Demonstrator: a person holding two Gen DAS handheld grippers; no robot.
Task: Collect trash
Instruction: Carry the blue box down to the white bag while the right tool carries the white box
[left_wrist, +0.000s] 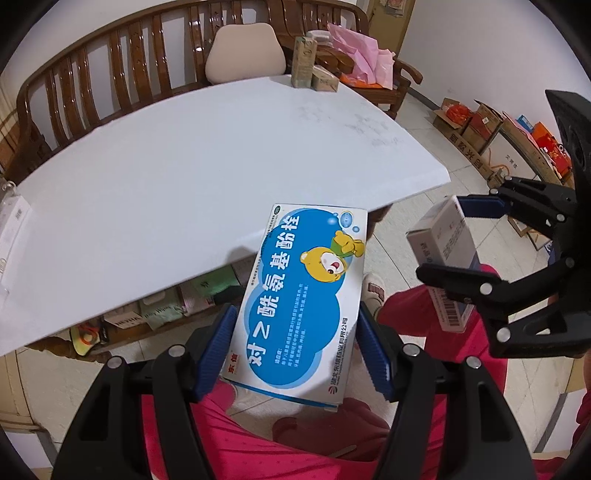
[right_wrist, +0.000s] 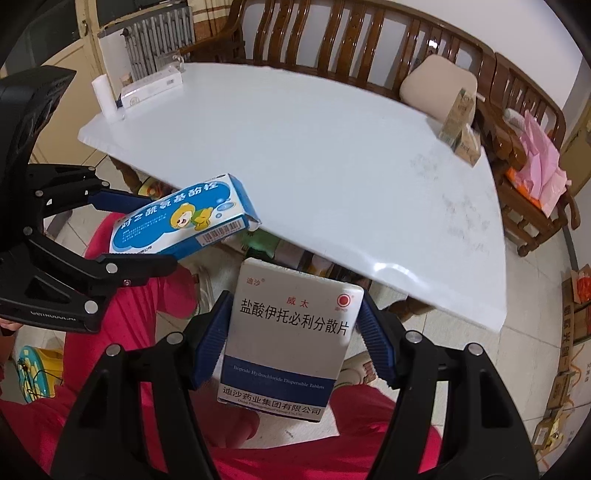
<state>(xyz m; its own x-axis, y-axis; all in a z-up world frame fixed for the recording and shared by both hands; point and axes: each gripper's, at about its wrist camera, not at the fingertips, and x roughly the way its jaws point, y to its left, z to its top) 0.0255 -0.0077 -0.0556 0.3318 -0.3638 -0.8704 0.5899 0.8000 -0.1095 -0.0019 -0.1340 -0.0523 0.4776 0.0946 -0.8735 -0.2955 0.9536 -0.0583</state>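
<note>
My left gripper (left_wrist: 295, 350) is shut on a blue and white medicine box with a cartoon bear (left_wrist: 299, 299), held off the near edge of the white table (left_wrist: 184, 166), above the person's pink lap. That box also shows in the right wrist view (right_wrist: 181, 221). My right gripper (right_wrist: 293, 343) is shut on a white and navy tablet box (right_wrist: 288, 343), also held over the lap in front of the table. In the left wrist view the right gripper (left_wrist: 461, 240) and its box (left_wrist: 443, 251) sit to the right.
Two small cartons (left_wrist: 310, 70) stand at the table's far right corner. A white roll (right_wrist: 105, 96) and a flat box (right_wrist: 151, 86) lie at the far left corner. A wooden bench (left_wrist: 110, 74) with a cushion (left_wrist: 245, 53) stands behind the table. Cardboard boxes (left_wrist: 480, 125) line the floor at right.
</note>
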